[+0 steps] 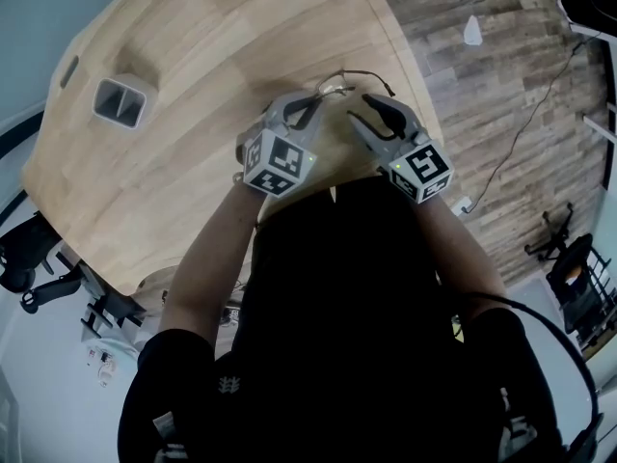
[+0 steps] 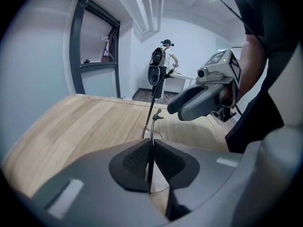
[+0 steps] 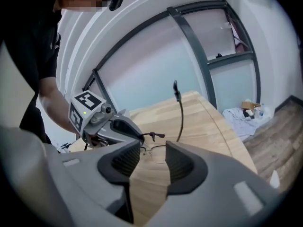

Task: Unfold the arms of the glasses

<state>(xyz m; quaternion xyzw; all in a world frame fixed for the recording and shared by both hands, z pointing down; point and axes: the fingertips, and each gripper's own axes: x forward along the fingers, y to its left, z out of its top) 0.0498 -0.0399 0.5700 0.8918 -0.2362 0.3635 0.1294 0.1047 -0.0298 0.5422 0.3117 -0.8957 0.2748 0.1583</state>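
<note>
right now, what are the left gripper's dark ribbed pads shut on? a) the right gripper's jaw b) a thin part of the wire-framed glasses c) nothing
b: its own view shows the left gripper with pads pressed together on a thin dark piece of the wire-framed glasses.

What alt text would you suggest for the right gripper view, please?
The right gripper stands open and empty above a wooden table. Just beyond its jaws, the left gripper holds thin wire-rimmed glasses, with one arm sticking straight up.
</note>
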